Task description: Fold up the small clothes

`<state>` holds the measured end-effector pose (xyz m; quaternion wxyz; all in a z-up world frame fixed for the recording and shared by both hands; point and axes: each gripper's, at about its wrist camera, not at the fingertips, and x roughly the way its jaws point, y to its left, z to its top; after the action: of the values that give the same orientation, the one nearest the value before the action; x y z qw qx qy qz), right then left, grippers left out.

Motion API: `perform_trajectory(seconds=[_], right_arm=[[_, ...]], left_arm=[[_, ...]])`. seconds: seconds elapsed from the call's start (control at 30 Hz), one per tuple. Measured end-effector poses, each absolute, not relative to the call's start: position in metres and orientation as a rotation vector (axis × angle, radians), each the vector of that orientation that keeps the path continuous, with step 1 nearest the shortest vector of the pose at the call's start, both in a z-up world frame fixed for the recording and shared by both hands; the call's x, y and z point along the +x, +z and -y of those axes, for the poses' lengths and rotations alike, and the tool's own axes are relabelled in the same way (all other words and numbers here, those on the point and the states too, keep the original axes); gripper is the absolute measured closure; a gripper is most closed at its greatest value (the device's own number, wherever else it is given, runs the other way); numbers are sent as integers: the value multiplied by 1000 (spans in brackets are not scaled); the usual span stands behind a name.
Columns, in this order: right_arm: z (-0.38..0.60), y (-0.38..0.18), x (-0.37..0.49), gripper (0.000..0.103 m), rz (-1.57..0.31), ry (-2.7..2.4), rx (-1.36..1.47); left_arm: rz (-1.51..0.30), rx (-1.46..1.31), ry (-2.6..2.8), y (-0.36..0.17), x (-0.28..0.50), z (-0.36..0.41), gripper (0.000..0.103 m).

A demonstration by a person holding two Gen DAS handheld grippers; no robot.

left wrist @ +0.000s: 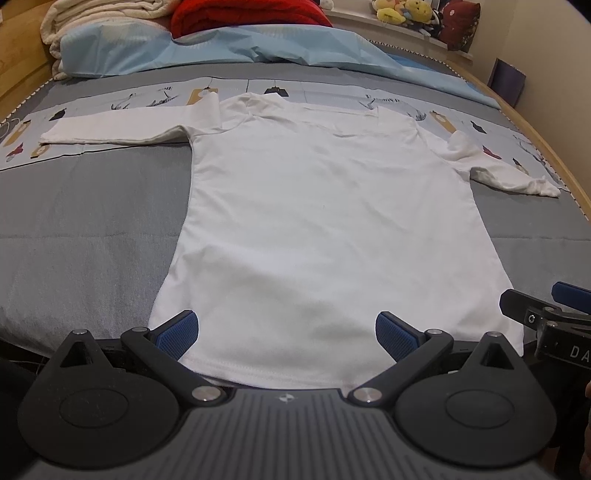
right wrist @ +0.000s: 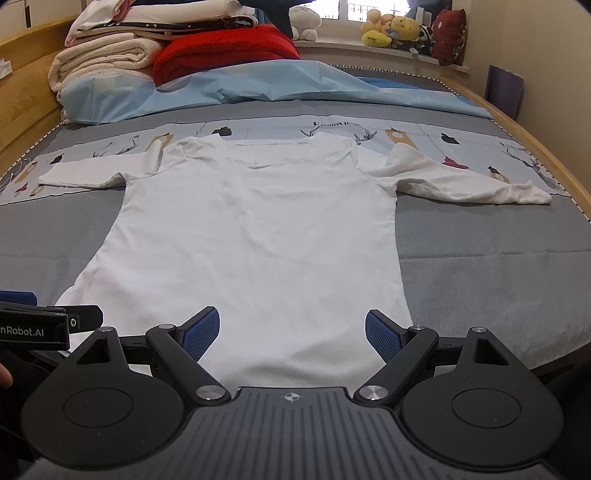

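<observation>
A small white long-sleeved shirt [left wrist: 325,221] lies flat on the grey bed cover, collar far, hem near, both sleeves spread out sideways. It also shows in the right wrist view [right wrist: 258,236]. My left gripper [left wrist: 286,336] is open and empty, hovering over the near hem toward its left side. My right gripper [right wrist: 291,334] is open and empty over the near hem toward its right side. Each gripper's finger shows at the edge of the other's view: the right gripper's [left wrist: 535,314] and the left gripper's [right wrist: 48,321].
A light blue sheet [right wrist: 229,88] lies crumpled across the far bed. Folded towels [right wrist: 107,55] and a red blanket [right wrist: 221,50] are stacked behind it. Plush toys [right wrist: 395,31] sit on the windowsill. The wooden bed frame [right wrist: 535,147] curves along the right.
</observation>
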<state>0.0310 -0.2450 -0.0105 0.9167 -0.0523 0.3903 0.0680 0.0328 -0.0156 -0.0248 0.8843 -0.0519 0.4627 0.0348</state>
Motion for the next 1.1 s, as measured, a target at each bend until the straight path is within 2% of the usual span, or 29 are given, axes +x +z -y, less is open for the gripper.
perform_trajectory(seconds=[1.1], right_arm=[[245, -13, 32, 16, -832, 133, -114]], left_arm=[[-978, -110, 79, -29, 34, 14, 1]])
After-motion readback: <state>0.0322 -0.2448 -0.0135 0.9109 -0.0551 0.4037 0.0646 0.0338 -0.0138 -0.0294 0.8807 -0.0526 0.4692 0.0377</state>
